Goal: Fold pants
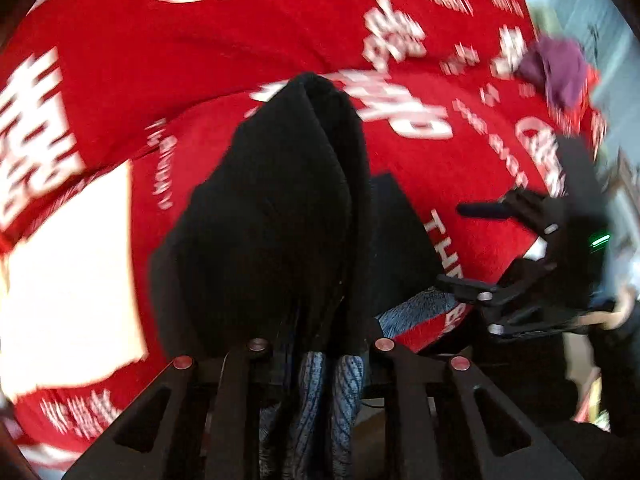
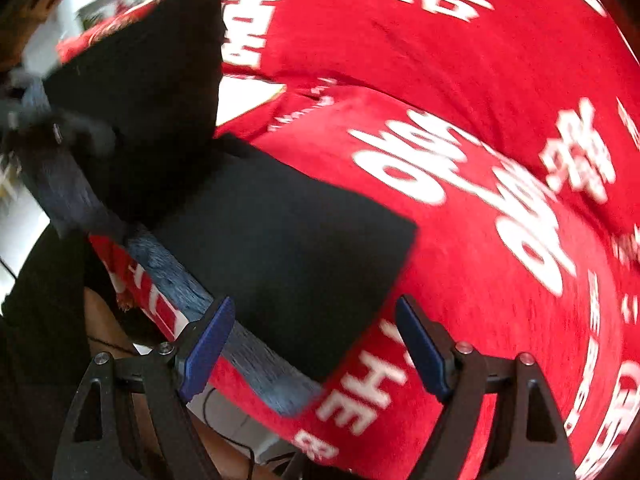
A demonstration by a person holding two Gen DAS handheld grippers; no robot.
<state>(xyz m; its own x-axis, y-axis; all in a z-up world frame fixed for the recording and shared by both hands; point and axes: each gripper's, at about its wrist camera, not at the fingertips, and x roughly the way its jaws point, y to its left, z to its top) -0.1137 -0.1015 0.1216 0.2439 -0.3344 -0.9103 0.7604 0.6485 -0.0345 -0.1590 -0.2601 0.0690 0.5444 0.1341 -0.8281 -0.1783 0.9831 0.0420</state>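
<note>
Your left gripper (image 1: 320, 360) points steeply down at the desk, its fingers pinched tight on the black pants (image 1: 276, 208). A bunch of the blue-grey waistband (image 1: 316, 392) is clamped between them, and the dark cloth rises from the grip in a tall lifted fold with a crease down the middle. The rest of the pants lies flat on the red cloth (image 1: 248, 40) just right of that fold.

In the left wrist view, your right gripper (image 1: 480, 252) shows at the right edge, turned sideways, its two fingers well apart and nothing between them. A hand (image 1: 616, 312) grips its handle low right, blurred. A purple rag (image 1: 560, 68) sits far up right on the red cloth, well apart from the pants. A white patch (image 1: 68, 272) covers the cloth at left.

From the right wrist view, your right gripper (image 2: 316, 344) also tilts down, fingers (image 2: 208, 344) spread wide. The folded black pants (image 2: 280, 264) lie flat on the red cloth (image 2: 460, 80) just ahead, one corner and the waistband (image 2: 256, 356) passing between the open fingers. I cannot tell whether the left pad touches the band; the right pad is clear of it. Upper left, the lifted part of the pants hangs up from the desk, with your left gripper (image 2: 60, 132) blurred at its edge.
</note>
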